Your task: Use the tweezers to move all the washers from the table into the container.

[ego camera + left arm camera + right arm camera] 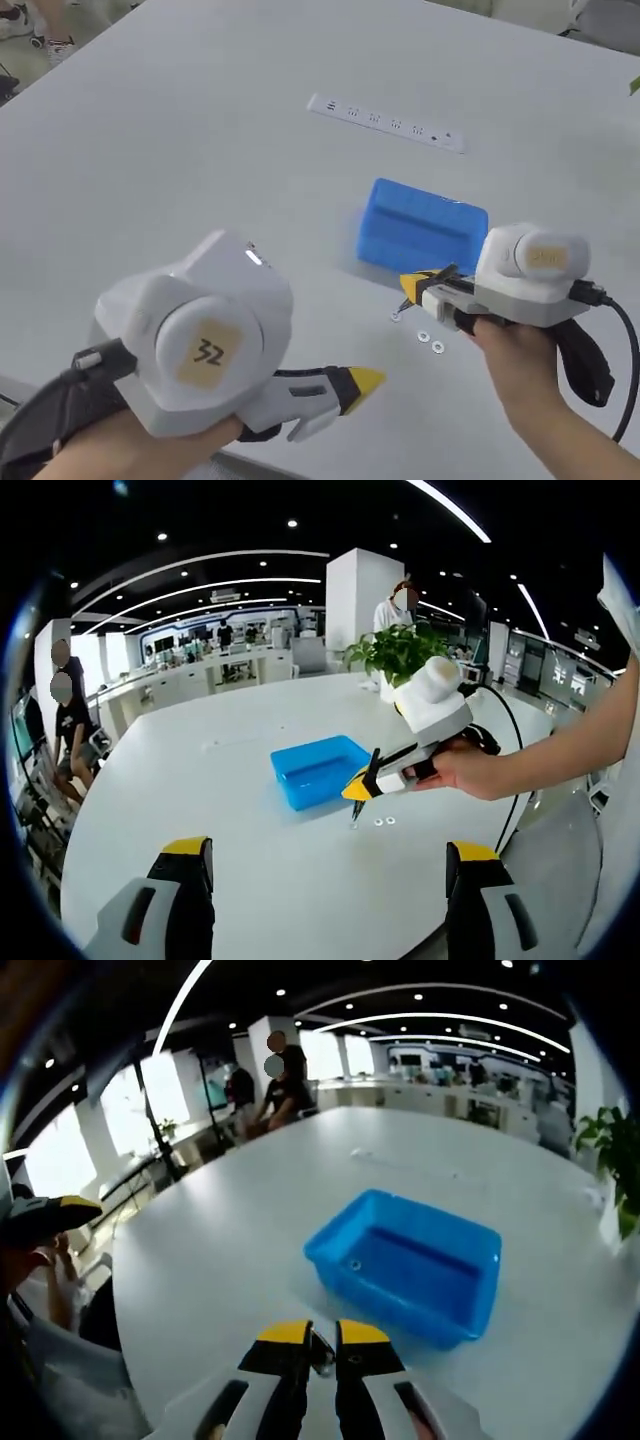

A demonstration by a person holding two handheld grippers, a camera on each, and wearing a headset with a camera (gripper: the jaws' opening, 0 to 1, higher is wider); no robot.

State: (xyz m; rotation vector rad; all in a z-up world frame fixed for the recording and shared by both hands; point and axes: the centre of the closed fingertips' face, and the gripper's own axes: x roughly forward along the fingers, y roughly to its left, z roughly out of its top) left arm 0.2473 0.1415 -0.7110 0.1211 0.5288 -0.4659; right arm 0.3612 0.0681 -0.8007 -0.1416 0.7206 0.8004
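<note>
A blue container (420,228) sits mid-table; in the right gripper view the container (405,1265) holds one washer (354,1264). My right gripper (408,286) hovers just in front of it, shut on the tweezers (400,308), whose tip points down at the table. Two washers (431,342) lie on the table beside that tip, also seen as washers (384,821) in the left gripper view. Whether the tweezers' tip holds a washer, I cannot tell. My left gripper (360,382) is held low at the near side, open (330,855), nothing between its jaws.
A white power strip (385,122) lies beyond the container. A potted plant (400,652) stands at the table's far edge. People stand at other benches in the background. The white table (180,150) stretches wide to the left.
</note>
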